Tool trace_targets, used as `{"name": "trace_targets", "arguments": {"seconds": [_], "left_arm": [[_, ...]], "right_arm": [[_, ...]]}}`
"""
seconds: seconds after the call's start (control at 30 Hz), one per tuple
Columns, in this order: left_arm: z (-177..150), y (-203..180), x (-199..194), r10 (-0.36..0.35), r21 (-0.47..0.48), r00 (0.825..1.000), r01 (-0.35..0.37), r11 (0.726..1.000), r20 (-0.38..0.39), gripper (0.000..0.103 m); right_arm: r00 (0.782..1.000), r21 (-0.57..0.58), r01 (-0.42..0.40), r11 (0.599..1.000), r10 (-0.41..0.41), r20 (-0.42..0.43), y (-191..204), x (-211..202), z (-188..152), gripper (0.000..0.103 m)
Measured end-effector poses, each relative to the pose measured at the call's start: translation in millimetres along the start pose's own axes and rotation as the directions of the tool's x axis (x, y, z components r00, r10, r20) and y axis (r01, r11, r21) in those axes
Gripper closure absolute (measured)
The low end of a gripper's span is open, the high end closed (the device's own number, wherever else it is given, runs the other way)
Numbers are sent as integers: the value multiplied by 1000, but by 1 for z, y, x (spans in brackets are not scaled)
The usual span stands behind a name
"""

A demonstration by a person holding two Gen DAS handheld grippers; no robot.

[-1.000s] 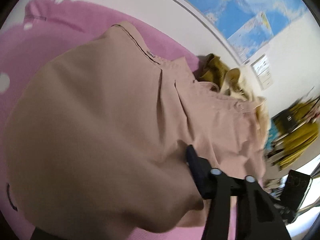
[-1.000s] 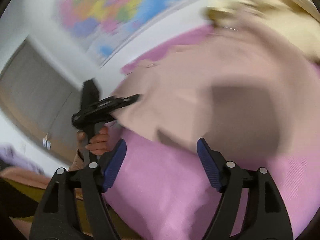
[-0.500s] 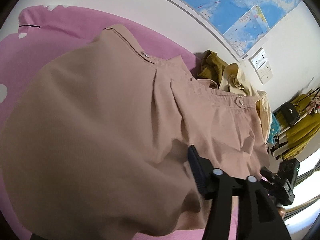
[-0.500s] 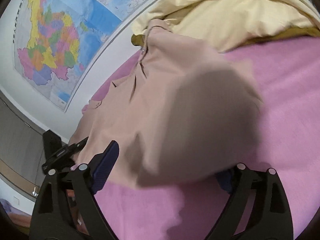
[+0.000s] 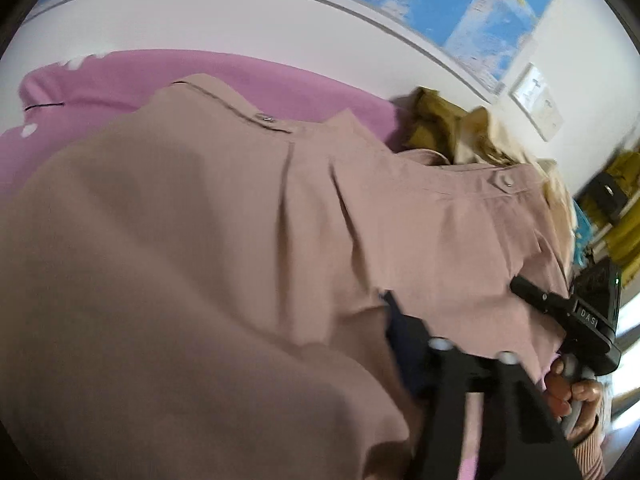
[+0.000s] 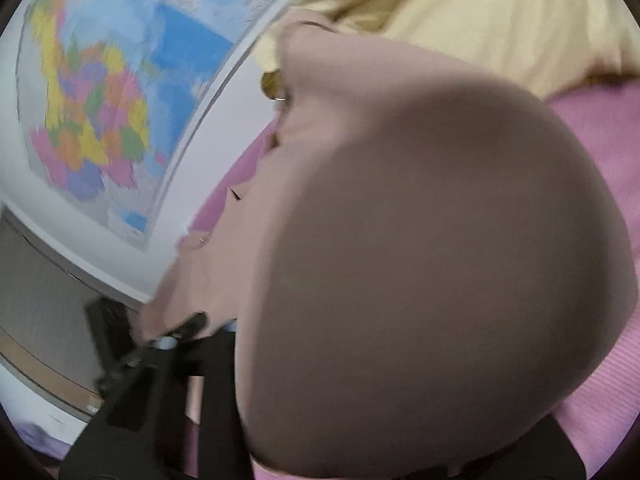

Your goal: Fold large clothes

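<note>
Your left gripper (image 5: 400, 344) and right gripper (image 6: 256, 344) are both buried in the trousers (image 5: 208, 240); grip state unreadable.

Matt woven cloth on the dusty-pink garment (image 5: 208, 248), smooth, with stitched seams and a small shiny metal snap (image 5: 267, 120) near its waistband. Under the garment, matt ribbed pink bed cover (image 6: 600, 396). Beyond the garment, soft matt cream cloth (image 6: 500, 20) and olive cloth (image 5: 436, 124). Above the garment, glossy paper wall map (image 6: 100, 92). Matt black plastic on the right gripper (image 5: 520, 288).
</note>
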State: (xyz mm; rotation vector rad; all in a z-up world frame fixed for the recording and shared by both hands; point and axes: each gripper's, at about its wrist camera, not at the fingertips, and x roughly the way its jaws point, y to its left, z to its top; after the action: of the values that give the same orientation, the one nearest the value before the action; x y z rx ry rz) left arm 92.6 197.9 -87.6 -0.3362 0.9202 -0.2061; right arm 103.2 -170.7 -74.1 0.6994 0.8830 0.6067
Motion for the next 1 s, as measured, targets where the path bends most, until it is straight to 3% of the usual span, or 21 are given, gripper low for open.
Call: {"name": "trace_targets", "arguments": {"seconds": [0.03, 0.1, 0.17, 0.33, 0.5, 0.57, 0.73, 0.87, 0.93, 1.0], "left_arm": [[2, 4, 0, 5, -32, 1000, -6, 999, -5, 67], [4, 7, 1, -10, -51, 1000, 10, 999, -12, 74], [8, 7, -4, -18, -43, 1000, 18, 999, 1, 83], [28, 10, -23, -46, -27, 999, 47, 999, 29, 89], [71, 28, -67, -38, -17, 991, 41, 999, 132, 89], [88, 36, -88, -7, 1, 982, 7, 1000, 187, 89], [129, 74, -142, 98, -25, 944, -95, 995, 316, 89], [151, 118, -173, 225, -69, 886, -215, 974, 405, 88], [155, 153, -180, 299, -124, 861, -272, 954, 411, 88], [154, 182, -174, 377, -160, 835, -341, 926, 401, 88]], "right_arm": [[1000, -1, -4, 1000, 4, -4, 0, 0, 0, 80], [1000, -33, -1, 999, 0, -10, 6, 0, 1, 84], [998, -31, -55, 998, 55, -7, 15, -3, 6, 87], [993, -121, -117, 986, 120, 11, 65, -12, 22, 88], [984, -227, -171, 959, 179, 12, 125, -6, 47, 89], [979, -273, -194, 942, 204, 9, 154, 5, 60, 89], [954, -346, -283, 895, 299, -8, 225, 52, 88, 89], [918, -367, -384, 847, 392, -58, 272, 106, 88, 89], [905, -380, -420, 824, 411, -108, 288, 141, 75, 89], [915, -405, -402, 821, 373, -151, 294, 177, 57, 89]]}}
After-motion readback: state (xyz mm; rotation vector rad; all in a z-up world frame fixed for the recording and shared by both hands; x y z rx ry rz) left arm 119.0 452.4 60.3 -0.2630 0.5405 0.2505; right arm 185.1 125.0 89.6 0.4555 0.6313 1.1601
